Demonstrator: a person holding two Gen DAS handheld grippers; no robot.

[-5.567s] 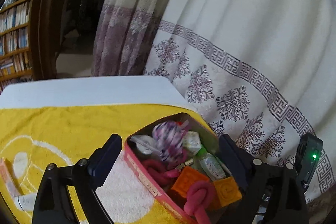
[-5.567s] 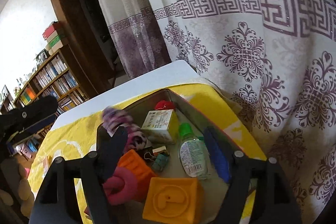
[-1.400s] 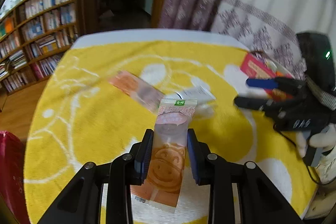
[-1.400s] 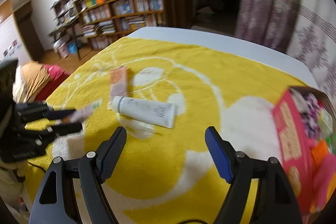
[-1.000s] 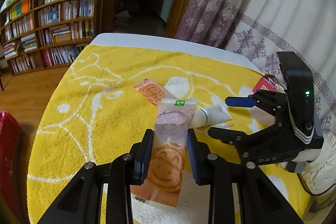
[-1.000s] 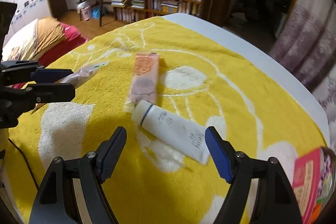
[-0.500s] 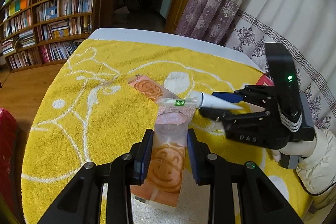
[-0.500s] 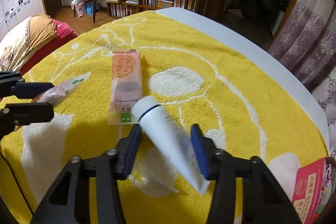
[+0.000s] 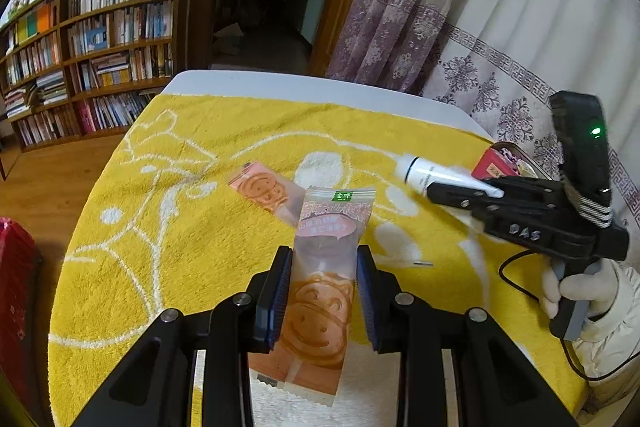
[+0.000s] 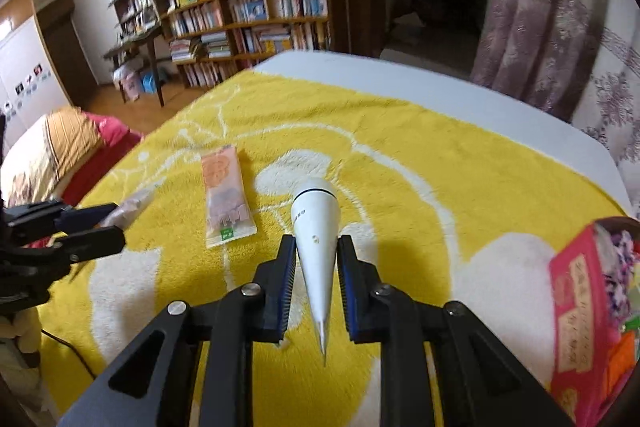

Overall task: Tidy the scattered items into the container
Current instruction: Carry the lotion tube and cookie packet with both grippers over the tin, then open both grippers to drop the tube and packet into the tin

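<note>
Presently, at the far left of the right wrist view, the left gripper (image 10: 114, 227) is pinching a snack packet (image 10: 130, 205), its pads pressed flat against the wrapper's sides. In its own camera the left gripper (image 9: 324, 301) grips that snack packet (image 9: 326, 287) at mid-length, the printed top end projecting forward above the yellow towel (image 9: 192, 227) and the lower end hanging back toward the camera. The packet is clear of the cloth.

A second packet (image 9: 266, 193), pink and orange, lies flat on the towel just beyond the held one; seen from the right wrist, this second packet (image 10: 225, 201) lies between the two grippers.

Further right, the right gripper (image 10: 318, 283) has just been closing and now clamps a white tube (image 10: 317, 227) between its blue pads (image 10: 289, 287). The cap end points forward and the crimped tail points back toward the camera. In the left wrist view the right gripper (image 9: 464, 193) holds the white tube (image 9: 430, 177) raised above the towel, and a gloved hand (image 9: 584, 291) grips its handle.

At the far right stands the container (image 10: 576, 311), a pink box on the towel's edge, already filled with assorted items. In the left wrist view the container (image 9: 494, 165) is partly hidden behind the right gripper. The towel covers a white table (image 10: 480, 95)
</note>
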